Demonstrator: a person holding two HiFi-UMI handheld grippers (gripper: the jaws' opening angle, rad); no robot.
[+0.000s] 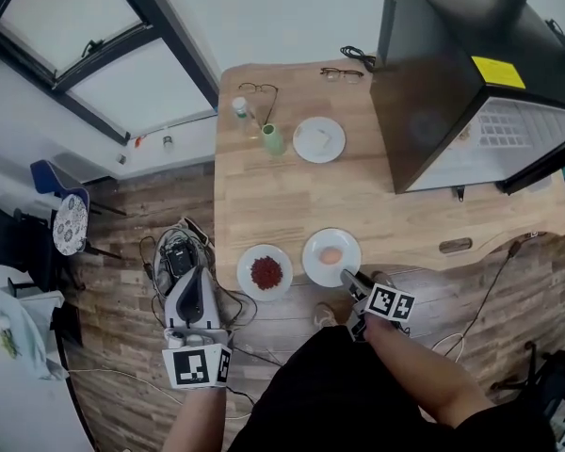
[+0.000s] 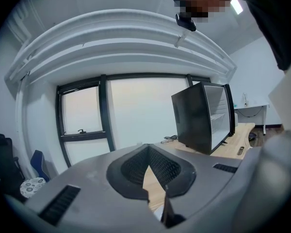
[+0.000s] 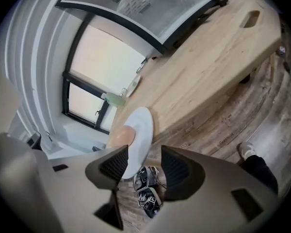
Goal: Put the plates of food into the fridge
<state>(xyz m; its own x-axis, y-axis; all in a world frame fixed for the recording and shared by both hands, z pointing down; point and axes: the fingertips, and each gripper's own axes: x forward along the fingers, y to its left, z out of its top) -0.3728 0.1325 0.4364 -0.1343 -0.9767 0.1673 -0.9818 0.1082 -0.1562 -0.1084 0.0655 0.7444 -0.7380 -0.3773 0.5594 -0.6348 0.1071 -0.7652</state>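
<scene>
Right gripper (image 1: 348,279) straddles near plate (image 1: 331,252) rim; red-food plate (image 1: 265,271) beside.

**Q:** Left-hand grey two-jaw gripper (image 2: 148,152): pose and state?
**A:** Pointing almost level, jaws closed tip to tip; bare left forearm (image 1: 190,428) behind it.
**Q:** Right-hand grey two-jaw gripper (image 3: 145,163)?
**A:** Tilted downward, jaws standing apart; right forearm (image 1: 424,384) extended forward.

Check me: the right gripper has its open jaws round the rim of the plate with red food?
Wrong plate. The right gripper has its open jaws round the rim of the plate with pale orange food; the plate with red food lies beside it. The right gripper view shows this.
</scene>
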